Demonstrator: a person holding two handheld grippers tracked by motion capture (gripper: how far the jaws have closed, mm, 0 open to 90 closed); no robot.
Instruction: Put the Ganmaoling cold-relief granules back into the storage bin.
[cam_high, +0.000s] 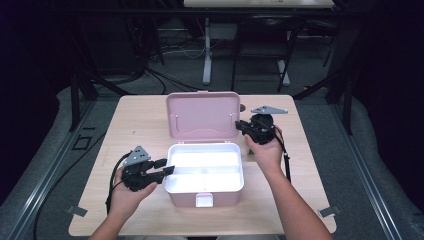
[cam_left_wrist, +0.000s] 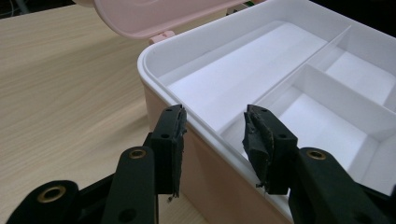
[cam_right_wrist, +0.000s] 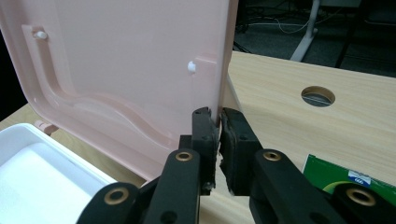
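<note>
A pink box (cam_high: 186, 197) with a white divided tray (cam_high: 176, 149) inside stands in the middle of the wooden table. Its pink lid (cam_high: 202, 115) stands upright at the back. My right gripper (cam_high: 240, 125) is at the lid's right edge; in the right gripper view it (cam_right_wrist: 218, 126) is shut on that edge of the lid (cam_right_wrist: 116, 60). My left gripper (cam_high: 167, 166) is at the box's left side. In the left gripper view it (cam_left_wrist: 214, 126) is open, one jaw outside the box wall (cam_left_wrist: 205, 177) and one over the tray, with the white rim (cam_left_wrist: 154, 60) between them.
The table (cam_high: 140, 125) has a round cable hole (cam_right_wrist: 318, 95) behind the lid on the right. A green packet (cam_right_wrist: 336, 175) lies on the table under my right gripper. The box has a white latch (cam_high: 205, 201) at its front. Dark floor and desk legs lie beyond the table.
</note>
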